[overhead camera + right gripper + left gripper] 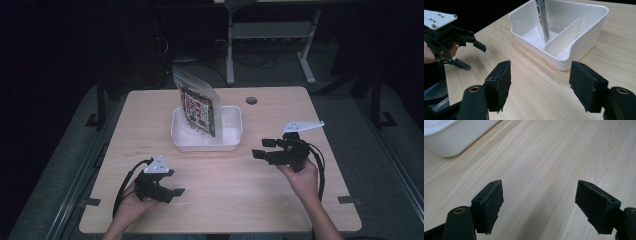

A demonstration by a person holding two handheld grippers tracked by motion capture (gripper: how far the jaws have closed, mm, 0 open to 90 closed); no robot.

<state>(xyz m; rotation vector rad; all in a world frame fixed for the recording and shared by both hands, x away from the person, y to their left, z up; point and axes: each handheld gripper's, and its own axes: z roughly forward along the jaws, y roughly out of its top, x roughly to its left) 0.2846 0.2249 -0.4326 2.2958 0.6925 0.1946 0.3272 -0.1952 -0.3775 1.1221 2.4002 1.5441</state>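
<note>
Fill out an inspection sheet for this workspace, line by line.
Surface: light wood table, round hole near the far edge.
Job's things: white bin with a divider; a printed pouch stands upright in it.
Clutter: nothing seen.
Grippers: left tool open, empty, near the front edge; right tool open, empty, pointing toward the bin.
Cables: black cable loops from the left tool; another from the right.
Surroundings: dark room, grey floor, white stand behind the table.
</note>
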